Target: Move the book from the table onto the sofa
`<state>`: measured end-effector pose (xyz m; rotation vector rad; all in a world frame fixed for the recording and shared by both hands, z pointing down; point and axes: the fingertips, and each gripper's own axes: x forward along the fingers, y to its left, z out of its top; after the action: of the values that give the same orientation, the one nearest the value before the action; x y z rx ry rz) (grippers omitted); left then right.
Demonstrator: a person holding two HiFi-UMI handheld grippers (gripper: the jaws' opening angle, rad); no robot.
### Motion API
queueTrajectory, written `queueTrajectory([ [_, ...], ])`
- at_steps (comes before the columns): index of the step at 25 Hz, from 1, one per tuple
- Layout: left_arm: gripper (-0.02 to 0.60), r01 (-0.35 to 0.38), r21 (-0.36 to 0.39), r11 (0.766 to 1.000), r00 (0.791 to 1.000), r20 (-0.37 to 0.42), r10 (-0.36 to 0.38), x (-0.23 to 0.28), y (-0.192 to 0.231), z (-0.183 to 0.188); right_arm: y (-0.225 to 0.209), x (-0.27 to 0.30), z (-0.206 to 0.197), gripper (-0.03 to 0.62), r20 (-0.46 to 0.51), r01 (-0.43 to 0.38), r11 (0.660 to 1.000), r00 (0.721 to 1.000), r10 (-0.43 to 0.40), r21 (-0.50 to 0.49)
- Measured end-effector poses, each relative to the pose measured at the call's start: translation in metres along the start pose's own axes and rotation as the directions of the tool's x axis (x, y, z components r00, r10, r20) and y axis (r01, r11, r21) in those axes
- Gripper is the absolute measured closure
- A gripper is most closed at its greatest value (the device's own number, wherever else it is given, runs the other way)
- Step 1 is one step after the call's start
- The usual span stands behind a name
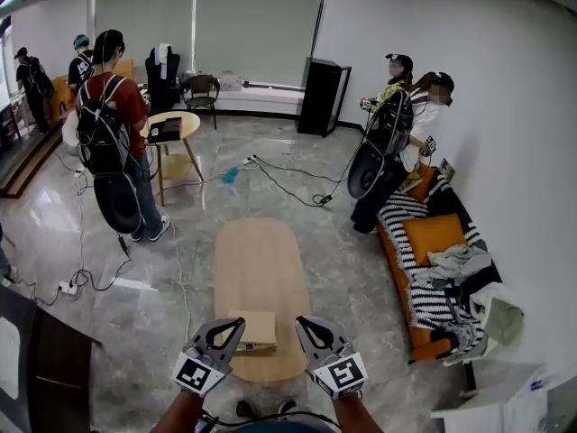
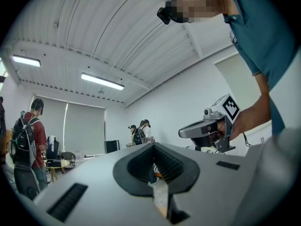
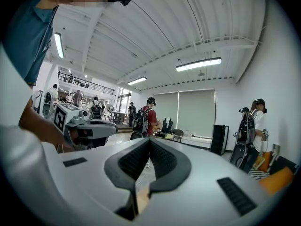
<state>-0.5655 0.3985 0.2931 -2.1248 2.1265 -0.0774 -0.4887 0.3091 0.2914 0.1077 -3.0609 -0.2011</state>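
Head view: one tan book (image 1: 253,330) lies on the near end of the single oval wooden table (image 1: 261,260), near the left gripper (image 1: 227,326) and right gripper (image 1: 305,324). One orange sofa (image 1: 389,242) stands well apart at the right, with two people beside it. Left gripper view: the jaws are pressed together with nothing between them. Right gripper view: the jaws are likewise together and empty.

Tan book (image 1: 255,329), orange sofa (image 1: 391,244), striped throw (image 1: 407,216)

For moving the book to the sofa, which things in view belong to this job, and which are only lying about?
Belong to the job:
book
oval table
sofa
left gripper and right gripper, both shut and empty

Only lying about:
small round table
black cabinet
orange cushion
striped blanket
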Motion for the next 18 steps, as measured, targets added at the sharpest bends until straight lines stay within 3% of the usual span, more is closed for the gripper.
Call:
queueTrajectory([
  [12, 0.578, -0.070, -0.016, 0.997, 0.993, -0.097, 0.068, 0.040, 0.043, -0.040, -0.042, 0.063, -0.044, 0.580, -0.042, -0.071, 0.992, 0.996, 0.076, 0.108],
  [18, 0.578, -0.120, -0.011, 0.993, 0.980, -0.160, 0.117, 0.076, 0.057, -0.063, -0.071, 0.088, -0.070, 0.580, -0.059, -0.133, 0.986, 0.988, 0.140, 0.102],
])
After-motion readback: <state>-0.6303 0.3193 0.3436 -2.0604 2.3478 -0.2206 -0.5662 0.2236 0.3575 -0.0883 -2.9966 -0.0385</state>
